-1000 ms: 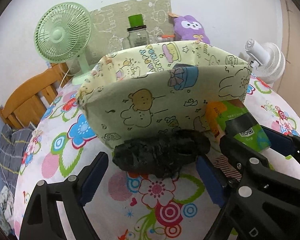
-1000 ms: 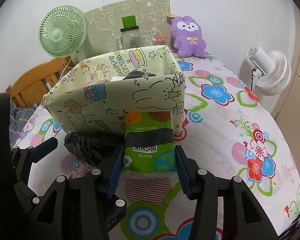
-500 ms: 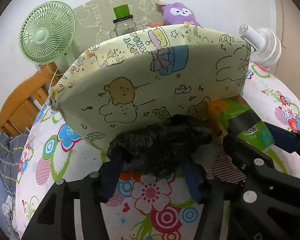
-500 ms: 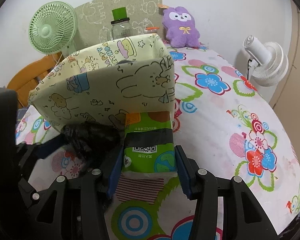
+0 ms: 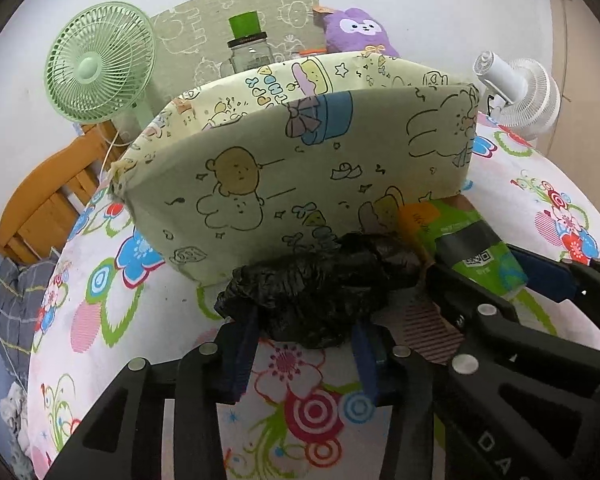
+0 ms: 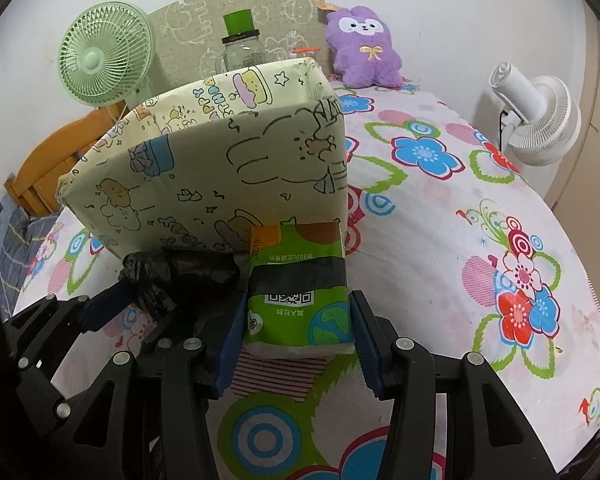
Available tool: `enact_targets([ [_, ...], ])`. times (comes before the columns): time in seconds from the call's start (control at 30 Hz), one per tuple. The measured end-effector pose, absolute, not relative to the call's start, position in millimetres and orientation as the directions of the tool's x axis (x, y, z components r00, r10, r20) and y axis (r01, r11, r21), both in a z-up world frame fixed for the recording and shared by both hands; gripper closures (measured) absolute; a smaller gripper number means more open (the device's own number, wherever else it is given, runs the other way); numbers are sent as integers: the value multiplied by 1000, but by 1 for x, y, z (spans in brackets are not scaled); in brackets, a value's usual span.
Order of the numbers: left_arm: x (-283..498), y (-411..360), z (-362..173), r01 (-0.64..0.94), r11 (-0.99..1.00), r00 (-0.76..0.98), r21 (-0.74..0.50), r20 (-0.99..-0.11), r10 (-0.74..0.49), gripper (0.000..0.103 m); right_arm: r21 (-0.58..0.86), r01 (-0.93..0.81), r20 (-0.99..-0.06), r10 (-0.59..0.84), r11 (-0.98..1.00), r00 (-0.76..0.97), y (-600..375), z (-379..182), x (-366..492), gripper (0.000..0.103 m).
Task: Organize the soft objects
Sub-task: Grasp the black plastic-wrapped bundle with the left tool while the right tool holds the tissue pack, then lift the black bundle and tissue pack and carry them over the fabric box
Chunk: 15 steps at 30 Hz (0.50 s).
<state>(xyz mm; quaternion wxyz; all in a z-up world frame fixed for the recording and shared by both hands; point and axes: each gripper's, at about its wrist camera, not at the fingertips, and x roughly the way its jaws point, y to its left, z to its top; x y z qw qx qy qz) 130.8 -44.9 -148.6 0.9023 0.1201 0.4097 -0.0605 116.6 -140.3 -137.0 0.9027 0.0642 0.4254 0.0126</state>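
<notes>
Left gripper [image 5: 304, 356]: jaws closing, pressing a black plastic bundle [image 5: 320, 296]. Right gripper [image 6: 298, 340]: jaws clamped on green tissue pack [image 6: 300, 292]. Both beside the patterned fabric box [image 6: 220, 168].

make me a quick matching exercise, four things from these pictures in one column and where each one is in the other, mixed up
Things:
1. black plastic bundle
2. green tissue pack
3. purple plush toy
4. white fan

Places:
A. at the right edge of the table
B. between the left gripper's closing jaws
C. against the back wall
D. between the right gripper's pads

Pairs: 1-B, 2-D, 3-C, 4-A
</notes>
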Motion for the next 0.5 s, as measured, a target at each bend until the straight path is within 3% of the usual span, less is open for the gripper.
enact_targets([
  [0.5, 108, -38, -134, 156, 983, 663, 93, -748, -34, 60, 126, 1, -738, 93, 992, 668, -135, -122, 99, 49],
])
